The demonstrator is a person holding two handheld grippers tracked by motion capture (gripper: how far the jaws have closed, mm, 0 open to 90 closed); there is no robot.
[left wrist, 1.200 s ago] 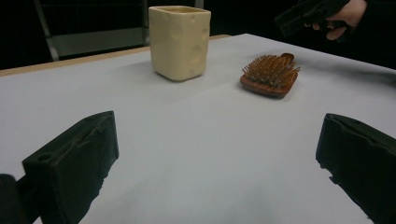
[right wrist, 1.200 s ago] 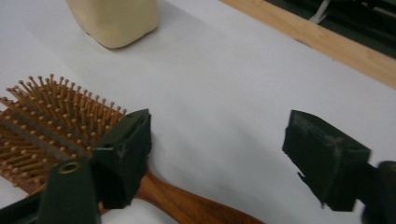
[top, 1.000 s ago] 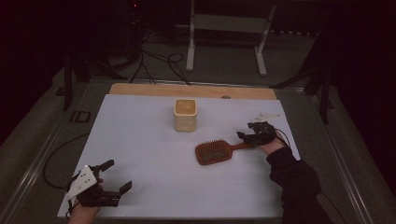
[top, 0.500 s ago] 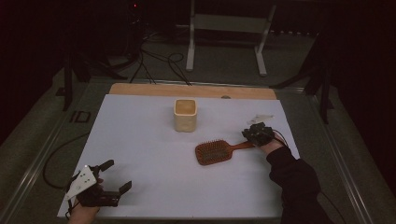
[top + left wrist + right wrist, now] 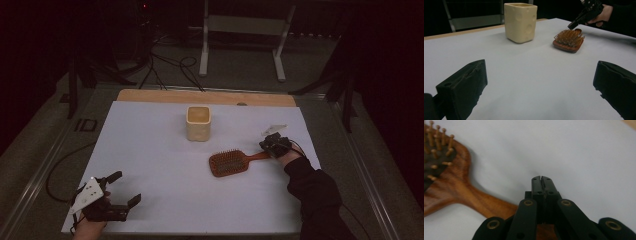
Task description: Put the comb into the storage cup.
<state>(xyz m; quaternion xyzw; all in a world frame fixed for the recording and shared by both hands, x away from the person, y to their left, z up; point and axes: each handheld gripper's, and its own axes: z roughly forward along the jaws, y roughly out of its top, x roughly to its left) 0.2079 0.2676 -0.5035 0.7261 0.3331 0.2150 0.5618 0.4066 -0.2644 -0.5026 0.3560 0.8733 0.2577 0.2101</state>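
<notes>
Fingers on right gripper had just closed, tips together with nothing between them, brush handle underneath. You needed to reopen, drop lower and straddle it. Left gripper sat wide apart.

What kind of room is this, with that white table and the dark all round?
Probably a lab or studio for recording handling work: a white-covered table in a dark room, cables on the floor, a grey metal stand behind, and handheld black gripper tools.

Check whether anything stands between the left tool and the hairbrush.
Nothing visible does. Only bare white sheet lies between the open left tool and the hairbrush. The cream cup stands farther back, off to the side of that line.
</notes>
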